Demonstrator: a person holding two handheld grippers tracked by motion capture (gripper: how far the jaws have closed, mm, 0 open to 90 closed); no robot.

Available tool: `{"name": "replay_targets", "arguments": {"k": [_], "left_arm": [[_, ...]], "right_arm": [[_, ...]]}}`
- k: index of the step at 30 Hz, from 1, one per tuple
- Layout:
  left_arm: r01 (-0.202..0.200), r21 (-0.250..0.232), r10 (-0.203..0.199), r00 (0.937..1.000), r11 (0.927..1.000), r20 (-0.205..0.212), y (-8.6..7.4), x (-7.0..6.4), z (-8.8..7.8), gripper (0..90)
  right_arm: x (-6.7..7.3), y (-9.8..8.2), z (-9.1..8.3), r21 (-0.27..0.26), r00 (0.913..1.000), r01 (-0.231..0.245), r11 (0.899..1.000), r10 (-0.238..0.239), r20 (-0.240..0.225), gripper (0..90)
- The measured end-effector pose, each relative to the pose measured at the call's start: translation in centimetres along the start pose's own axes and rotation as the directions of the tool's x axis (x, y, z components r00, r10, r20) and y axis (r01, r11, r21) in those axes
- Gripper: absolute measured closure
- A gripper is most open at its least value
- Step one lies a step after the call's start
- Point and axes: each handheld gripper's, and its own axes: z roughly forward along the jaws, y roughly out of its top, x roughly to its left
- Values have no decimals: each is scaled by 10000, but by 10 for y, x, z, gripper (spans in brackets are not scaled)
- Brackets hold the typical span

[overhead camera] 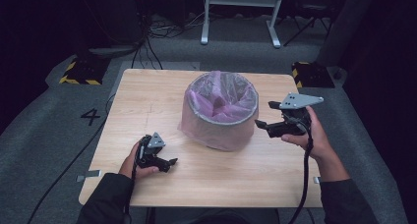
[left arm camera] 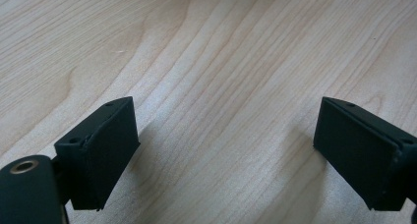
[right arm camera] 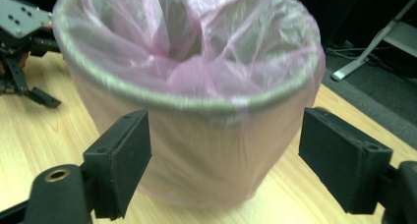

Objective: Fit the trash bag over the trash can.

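A single digit – "4" (overhead camera: 90, 117) – is marked on the grey floor (overhead camera: 44, 135) left of the table

Bin (overhead camera: 220, 113) mid-table, open tabletop (overhead camera: 147, 94) around

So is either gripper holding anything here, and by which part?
Nothing is held. The left gripper rests low over the bare table with jaws open; the right gripper has open jaws facing the pink-lined bin, not touching it.

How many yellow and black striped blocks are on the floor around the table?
2. One striped block sits on the floor beyond the table's far left corner, the other striped block beyond its far right corner. Others may be hidden in the dark.
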Motion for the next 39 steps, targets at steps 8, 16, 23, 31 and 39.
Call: {"name": "replay_targets", "arguments": {"k": [8,16,23,31,39], "left_arm": [[-2,3,2,10000,10000,-6,0,0,0,94],[-3,2,3,10000,10000,-6,0,0,0,94],[50,37,-50,10000,10000,-45,0,0,0,94],[-29,16,29,9999,10000,-119,0,0,-1,94],[7,23,-7,10000,10000,-79,0,0,0,93]], "right_arm": [[-1,-18,-1,336,9997,-24,9994,16,241,200],[0,-48,6,1211,9989,-105,9926,49,463,196],[-2,-68,14,1683,9983,-393,9849,316,483,197],[-5,-101,33,3053,9939,64,9522,-396,1025,189],[-6,-134,43,3526,9937,36,9358,-427,1033,186]]}}
